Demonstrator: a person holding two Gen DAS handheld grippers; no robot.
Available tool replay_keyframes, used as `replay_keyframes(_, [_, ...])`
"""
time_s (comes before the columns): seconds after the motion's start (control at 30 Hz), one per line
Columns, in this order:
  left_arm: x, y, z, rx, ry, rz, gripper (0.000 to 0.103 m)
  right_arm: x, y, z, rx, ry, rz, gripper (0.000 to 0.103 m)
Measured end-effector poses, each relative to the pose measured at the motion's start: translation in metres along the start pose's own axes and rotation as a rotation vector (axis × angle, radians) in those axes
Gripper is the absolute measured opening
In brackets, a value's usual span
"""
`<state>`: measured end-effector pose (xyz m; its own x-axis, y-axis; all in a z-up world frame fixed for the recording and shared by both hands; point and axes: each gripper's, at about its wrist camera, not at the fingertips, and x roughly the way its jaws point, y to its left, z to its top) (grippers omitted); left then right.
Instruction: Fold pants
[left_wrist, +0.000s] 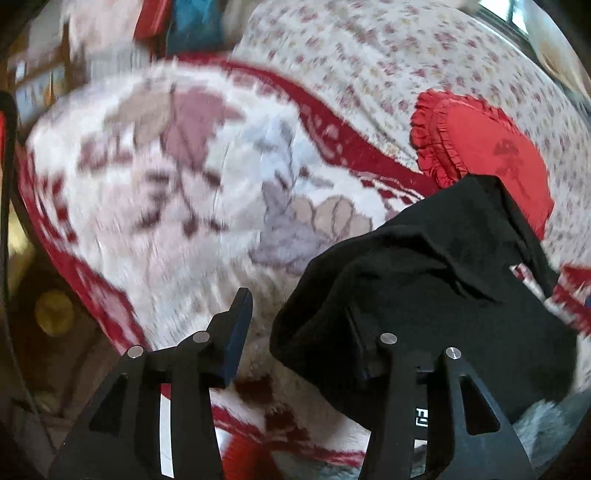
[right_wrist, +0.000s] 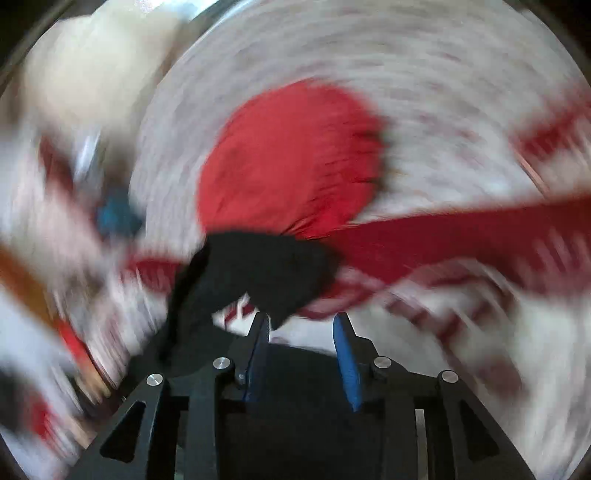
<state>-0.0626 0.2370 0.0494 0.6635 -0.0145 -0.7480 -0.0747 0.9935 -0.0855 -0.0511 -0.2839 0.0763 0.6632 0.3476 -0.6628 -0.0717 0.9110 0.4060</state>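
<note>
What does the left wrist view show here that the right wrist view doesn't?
Only the left wrist view shows the flowered blanket's pattern sharply enough to read, the cushion's ruffled edge, and black cloth draped over one finger of the left tool, which stands open. Only the right wrist view, heavily blurred, shows the right tool, open with blue pads and nothing between them. Both show the black pants bunched up and the red cushion on the bed behind them.

Home bedroom: floral bedsheet (left_wrist: 424, 55), red-bordered plush blanket (left_wrist: 166, 184), frilled red pillow (left_wrist: 491, 147).
</note>
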Motion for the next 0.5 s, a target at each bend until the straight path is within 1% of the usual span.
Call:
replay_keyframes(0.03, [-0.004,-0.006,-0.001,0.039,-0.024,0.019,0.047,0.017,0.019,0.001,-0.119,0.037,-0.004,0.034])
replay_keyframes(0.07, [-0.005,-0.008,-0.002,0.063,-0.030,0.022,0.047,0.030,0.033,0.000,-0.221,0.064,0.004,0.034])
replay_keyframes(0.1, [-0.004,-0.006,-0.003,0.071,-0.027,0.026,0.047,0.048,0.050,-0.002,-0.349,0.093,-0.004,0.034])
replay_keyframes(0.17, [-0.003,0.002,-0.004,0.056,-0.016,0.034,0.047,0.073,0.063,-0.008,-0.479,0.125,-0.055,0.034])
replay_keyframes(0.2, [-0.003,0.007,-0.005,0.045,-0.012,0.038,0.047,0.087,0.064,-0.008,-0.518,0.134,-0.089,0.034])
replay_keyframes(0.23, [-0.003,0.016,-0.007,0.025,-0.011,0.056,0.047,0.096,0.061,-0.006,-0.525,0.139,-0.103,0.034])
replay_keyframes(0.3, [-0.005,0.034,-0.009,-0.019,-0.015,0.133,0.047,0.106,0.052,-0.006,-0.521,0.159,-0.088,0.034])
replay_keyframes(0.33, [-0.007,0.040,-0.009,-0.039,-0.019,0.152,0.047,0.111,0.049,-0.004,-0.524,0.172,-0.079,0.033])
replay_keyframes(0.37, [-0.010,0.048,-0.009,-0.064,-0.028,0.157,0.047,0.116,0.047,-0.004,-0.542,0.178,-0.099,0.033])
replay_keyframes(0.4, [-0.016,0.051,-0.008,-0.072,-0.044,0.145,0.047,0.118,0.045,-0.003,-0.554,0.178,-0.131,0.033])
replay_keyframes(0.43, [-0.021,0.046,-0.007,-0.044,-0.068,0.120,0.047,0.122,0.044,-0.003,-0.558,0.186,-0.149,0.031])
replay_keyframes(0.47, [-0.027,0.036,-0.006,0.009,-0.096,0.097,0.047,0.125,0.043,-0.003,-0.558,0.195,-0.148,0.029])
replay_keyframes(0.5, [-0.034,0.016,-0.005,0.109,-0.136,0.069,0.049,0.126,0.043,-0.003,-0.558,0.194,-0.151,0.026])
